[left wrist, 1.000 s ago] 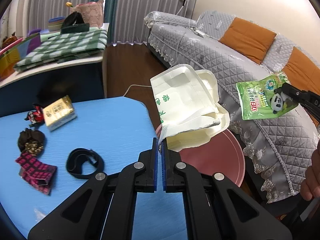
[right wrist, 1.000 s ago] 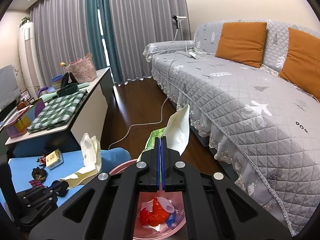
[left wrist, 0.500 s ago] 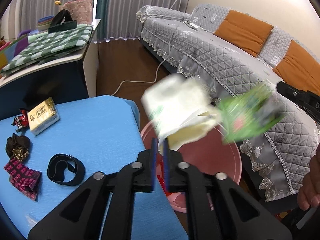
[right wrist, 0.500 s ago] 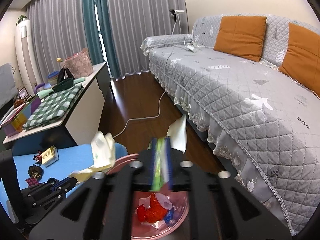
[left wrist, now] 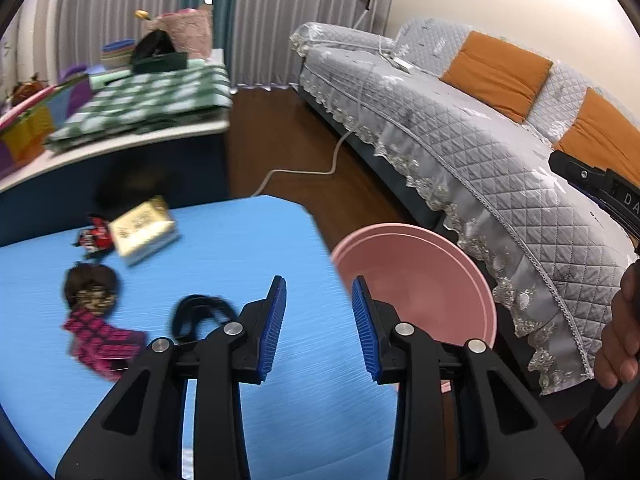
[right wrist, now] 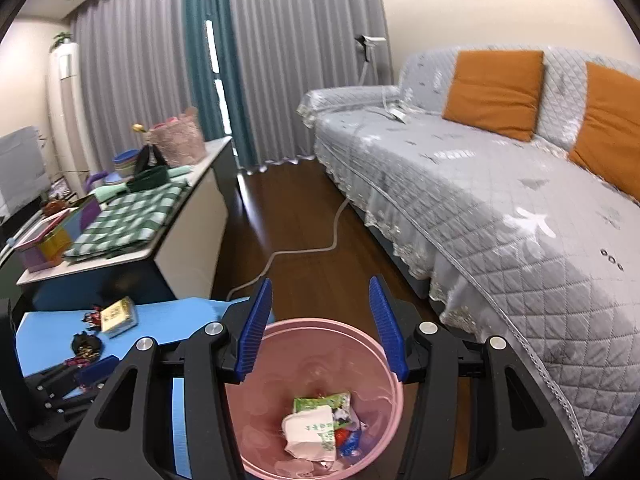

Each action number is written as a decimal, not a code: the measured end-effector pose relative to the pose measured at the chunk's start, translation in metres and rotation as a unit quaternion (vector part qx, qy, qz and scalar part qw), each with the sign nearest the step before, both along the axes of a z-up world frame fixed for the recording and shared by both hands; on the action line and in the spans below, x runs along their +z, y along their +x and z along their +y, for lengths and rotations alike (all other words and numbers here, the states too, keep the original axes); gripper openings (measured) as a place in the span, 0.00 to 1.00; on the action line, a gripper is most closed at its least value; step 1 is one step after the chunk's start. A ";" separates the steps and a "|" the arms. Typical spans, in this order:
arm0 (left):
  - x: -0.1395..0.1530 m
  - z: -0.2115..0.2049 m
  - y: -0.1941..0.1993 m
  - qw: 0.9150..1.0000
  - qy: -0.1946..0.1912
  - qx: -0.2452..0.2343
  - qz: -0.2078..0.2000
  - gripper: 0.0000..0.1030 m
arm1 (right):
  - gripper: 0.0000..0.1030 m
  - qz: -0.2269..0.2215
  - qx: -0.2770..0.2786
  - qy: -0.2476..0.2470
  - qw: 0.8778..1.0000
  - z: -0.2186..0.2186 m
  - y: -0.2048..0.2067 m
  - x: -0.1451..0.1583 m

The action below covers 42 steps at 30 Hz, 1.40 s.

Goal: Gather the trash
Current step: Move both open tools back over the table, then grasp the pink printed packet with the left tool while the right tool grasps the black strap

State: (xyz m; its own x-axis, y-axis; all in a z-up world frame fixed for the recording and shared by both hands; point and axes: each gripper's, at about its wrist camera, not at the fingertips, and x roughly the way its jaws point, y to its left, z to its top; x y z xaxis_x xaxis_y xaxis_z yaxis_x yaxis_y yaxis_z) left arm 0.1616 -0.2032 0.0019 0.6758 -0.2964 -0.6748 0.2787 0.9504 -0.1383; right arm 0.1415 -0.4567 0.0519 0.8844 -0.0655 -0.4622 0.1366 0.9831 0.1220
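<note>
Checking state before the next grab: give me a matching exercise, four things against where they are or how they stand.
1 white bag
2 yellow packet
3 left gripper
4 black strap

a open, empty
b inside the pink bin
c blue table, beside the left finger
d blue table, far side

Pairs: 1-b, 2-d, 3-a, 4-c
</note>
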 end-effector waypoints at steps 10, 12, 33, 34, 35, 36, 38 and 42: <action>0.024 0.070 -0.031 0.999 0.016 0.034 -0.026 0.24 | 0.49 -0.035 0.078 0.008 0.996 0.050 -0.017 0.012; 0.028 0.085 -0.037 0.999 0.014 0.043 -0.028 0.22 | 0.48 -0.036 0.089 0.013 0.995 0.058 -0.019 0.013; -0.001 0.199 -0.072 0.988 -0.025 0.151 -0.013 0.16 | 0.18 0.023 0.198 0.055 0.978 0.138 -0.021 -0.024; -0.002 0.200 -0.071 0.988 -0.028 0.153 -0.012 0.16 | 0.18 0.026 0.203 0.052 0.977 0.144 -0.019 -0.027; -0.004 0.201 -0.069 0.988 -0.031 0.154 -0.010 0.16 | 0.18 0.028 0.206 0.051 0.977 0.145 -0.017 -0.028; -0.006 0.202 -0.067 0.987 -0.033 0.155 -0.008 0.16 | 0.18 0.030 0.209 0.048 0.976 0.148 -0.015 -0.030; -0.009 0.202 -0.063 0.987 -0.035 0.154 -0.006 0.16 | 0.18 0.035 0.213 0.043 0.975 0.155 -0.012 -0.034; -0.019 0.203 -0.053 0.987 -0.042 0.158 0.004 0.16 | 0.18 0.046 0.219 0.043 0.974 0.164 -0.002 -0.043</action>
